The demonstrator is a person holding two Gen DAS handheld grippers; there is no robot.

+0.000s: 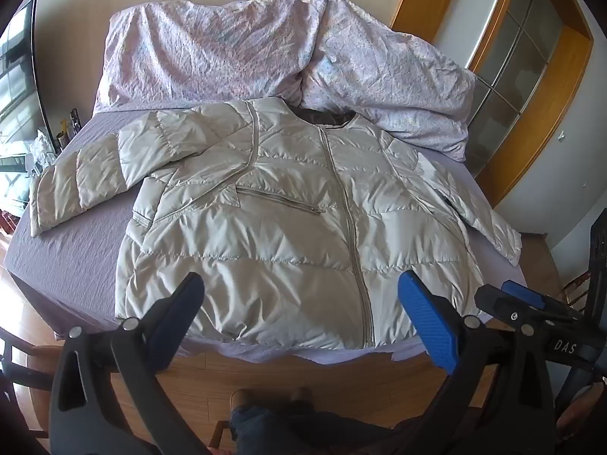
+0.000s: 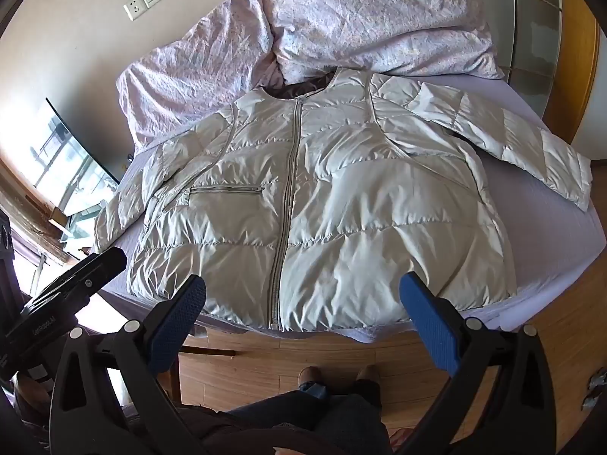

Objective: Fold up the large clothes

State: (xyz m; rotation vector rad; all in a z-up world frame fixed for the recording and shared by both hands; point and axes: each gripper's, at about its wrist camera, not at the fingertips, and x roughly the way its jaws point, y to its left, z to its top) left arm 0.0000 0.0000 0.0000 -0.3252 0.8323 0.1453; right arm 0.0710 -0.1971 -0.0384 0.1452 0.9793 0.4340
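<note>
Lying zipped and face-up on the bed [image 1: 76,144], the puffer jacket [image 1: 288,227] had sleeves spread for folding; left gripper [image 1: 299,303] and right gripper [image 2: 303,303] hovered empty, jaws wide, near its hem.

Jacket [image 2: 322,204]: underside and back not visible; its collar lining [image 2: 282,94] is too dark to make out. In the right wrist view the sleeve at 9 o'clock [image 2: 114,216] is partly hidden. Small items on the side surface [image 1: 49,148], at 9 o'clock in the left wrist view, are too small to identify. Person's legs [image 2: 322,409], at 6 o'clock, are cut off by the frame edge.
</note>
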